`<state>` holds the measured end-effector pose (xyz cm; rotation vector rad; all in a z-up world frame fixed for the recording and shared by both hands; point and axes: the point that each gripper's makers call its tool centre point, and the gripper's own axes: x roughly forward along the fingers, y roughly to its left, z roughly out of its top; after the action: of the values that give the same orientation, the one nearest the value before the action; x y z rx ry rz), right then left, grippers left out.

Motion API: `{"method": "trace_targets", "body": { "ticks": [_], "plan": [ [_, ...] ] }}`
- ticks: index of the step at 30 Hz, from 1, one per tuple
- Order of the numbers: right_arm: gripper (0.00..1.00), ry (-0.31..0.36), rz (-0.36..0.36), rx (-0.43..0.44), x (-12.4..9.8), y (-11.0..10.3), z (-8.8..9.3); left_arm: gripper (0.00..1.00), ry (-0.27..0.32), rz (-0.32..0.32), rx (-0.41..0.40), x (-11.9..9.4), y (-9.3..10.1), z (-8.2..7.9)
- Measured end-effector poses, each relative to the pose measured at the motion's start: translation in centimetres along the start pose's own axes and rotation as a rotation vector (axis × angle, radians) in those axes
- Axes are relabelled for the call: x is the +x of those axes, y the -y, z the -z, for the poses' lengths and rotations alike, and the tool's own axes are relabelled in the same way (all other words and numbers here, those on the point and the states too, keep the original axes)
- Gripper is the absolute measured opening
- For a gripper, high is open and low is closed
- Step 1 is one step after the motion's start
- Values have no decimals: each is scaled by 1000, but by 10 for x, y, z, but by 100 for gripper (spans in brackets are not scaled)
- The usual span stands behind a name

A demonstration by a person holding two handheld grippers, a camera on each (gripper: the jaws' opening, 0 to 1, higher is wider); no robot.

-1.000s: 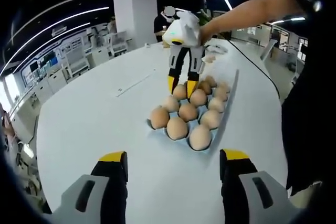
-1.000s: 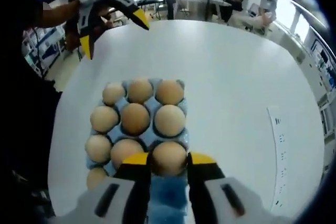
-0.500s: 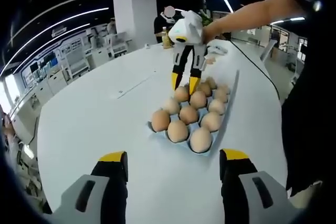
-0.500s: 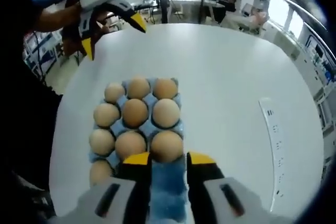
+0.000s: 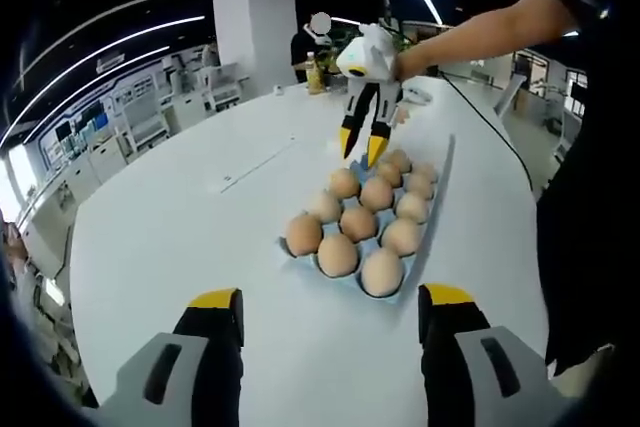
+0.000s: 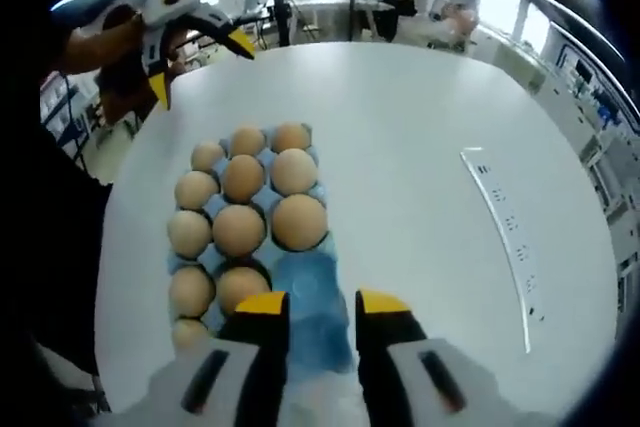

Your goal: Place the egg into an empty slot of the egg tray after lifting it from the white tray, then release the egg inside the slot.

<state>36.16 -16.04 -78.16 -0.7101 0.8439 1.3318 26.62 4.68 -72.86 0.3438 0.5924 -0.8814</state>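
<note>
We see a long white surface (image 5: 180, 217) with a thin printed strip (image 6: 500, 222) lying on it, well apart from the blue egg tray (image 6: 305, 282). Our right gripper (image 6: 311, 305) hangs above the tray's near end, yellow-tipped jaws parted and empty over a bare blue slot. The egg (image 6: 299, 222) sits in its slot just beyond the tips. Our left gripper (image 5: 325, 299) is held low, jaws spread wide, nothing between them.
</note>
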Motion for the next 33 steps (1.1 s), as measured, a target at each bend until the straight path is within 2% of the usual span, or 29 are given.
{"method": "trace_targets", "body": {
  "ticks": [8, 12, 20, 23, 26, 29, 33],
  "plan": [
    [26, -17, 26, 48, -17, 2, 30, 71, -3, 5, -2, 2, 2, 1],
    [26, -42, 54, 86, -32, 7, 55, 71, -9, 13, -4, 4, 3, 1],
    [26, -73, 112, 141, -59, 14, 90, 70, -6, 14, 9, 6, 4, -3],
    [27, -80, 133, 187, -68, 16, 103, 70, -10, 12, 10, 6, 4, -3],
    [27, -110, 160, 195, -77, 18, 121, 69, -13, 16, 10, 6, 5, -4],
    [27, -117, 174, 208, -83, 18, 130, 71, -12, 12, 12, 7, 4, -5],
    [27, -161, 237, 193, -97, 27, 150, 71, -13, 13, 15, 8, 4, -5]
  ]
}}
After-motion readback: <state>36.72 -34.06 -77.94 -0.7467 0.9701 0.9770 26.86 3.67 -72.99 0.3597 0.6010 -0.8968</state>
